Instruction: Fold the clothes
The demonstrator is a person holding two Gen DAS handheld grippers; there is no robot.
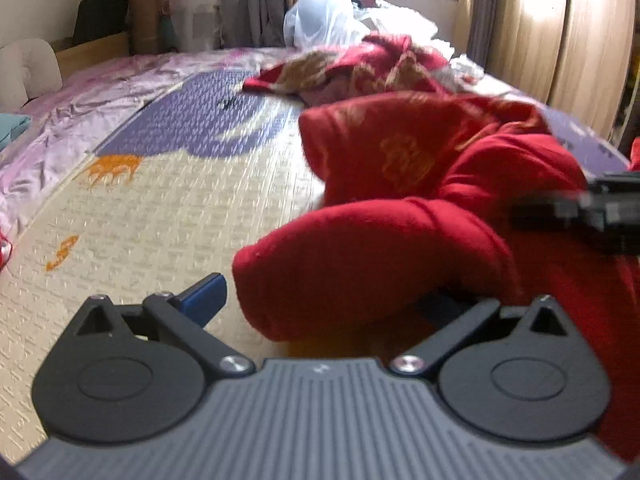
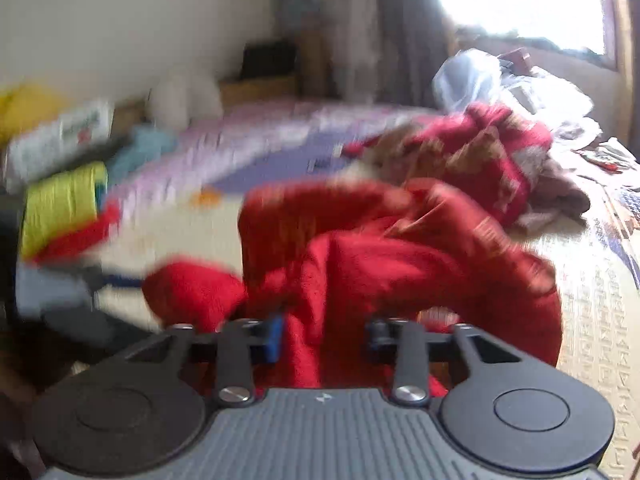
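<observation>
Red garment bunched on the bed, both claws at its near edge.

Left wrist view: the left claw (image 1: 320,304) stands wide; one blue finger (image 1: 204,298) is clear of the cloth, the other is hidden under the red garment (image 1: 400,200), so it looks released, likely placed to catch the rolled hem. The garment lies on the patterned bed mat (image 1: 160,208), a second red heap (image 1: 360,68) beyond. Right wrist view, blurred: the right claw (image 2: 324,336) has red fabric (image 2: 360,260) between its blue pads (image 2: 276,336); whether they pinch it I cannot tell. Probably gathering an edge to spread the piece flat.
</observation>
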